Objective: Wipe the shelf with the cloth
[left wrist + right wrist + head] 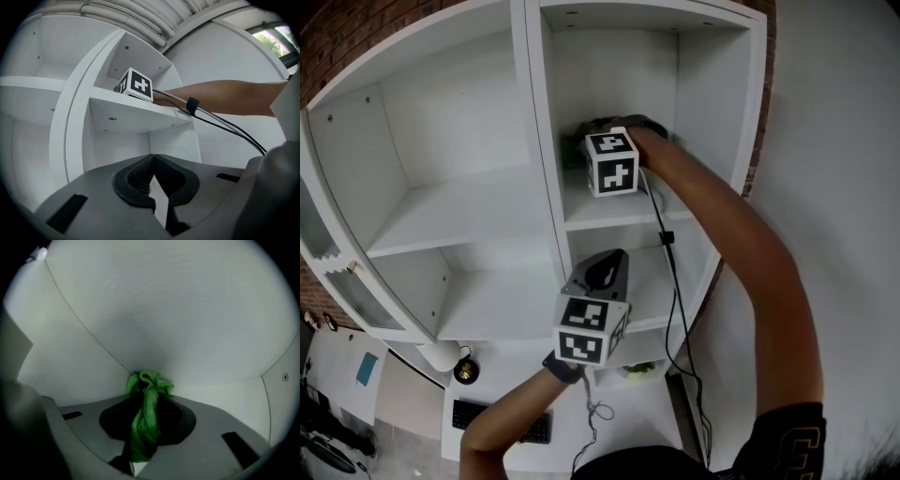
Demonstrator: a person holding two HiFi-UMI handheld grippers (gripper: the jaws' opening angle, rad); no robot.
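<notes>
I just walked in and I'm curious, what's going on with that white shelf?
A person is wiping the shelf. Their right claw is shut on a green cloth, pushed deep into an upper compartment, at a back corner. The left claw is shut and empty, held lower down.

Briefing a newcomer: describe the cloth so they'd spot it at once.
Start at the white shelf unit, right-hand column, top compartment, where the right gripper reaches in. The cloth is pinched between its jaws: twisted green fabric, the only colour against white panels.

cloth (143, 420) in right tongs (146, 380), on shelf (614, 212)
</notes>
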